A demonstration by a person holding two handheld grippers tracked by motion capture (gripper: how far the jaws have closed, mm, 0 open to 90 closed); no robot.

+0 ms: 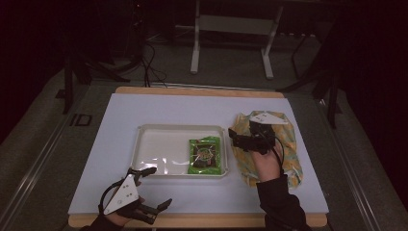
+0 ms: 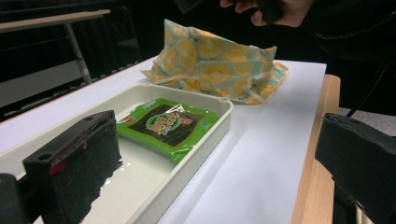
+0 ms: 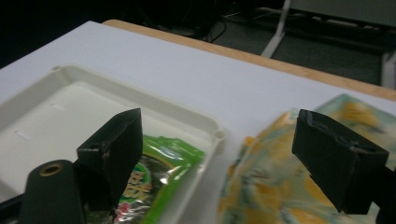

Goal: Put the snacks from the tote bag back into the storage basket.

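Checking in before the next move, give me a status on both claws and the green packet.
Both claws, left claw and right claw, open, empty. Green packet flat in white tray. Nothing blocking.

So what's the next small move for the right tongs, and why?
Probably lower the right tongs onto the yellow-patterned bag beside the tray. They are open and empty above the tray's right edge, and the green snack packet already lies inside.

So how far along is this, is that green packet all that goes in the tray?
Done, it seems: the green snack packet lies flat in the white tray. In hand: nothing; the right gripper is open, empty, over the tray's edge and the yellow patterned bag. The left gripper waits open. Possibly left: that bag, still on the table beside the tray.
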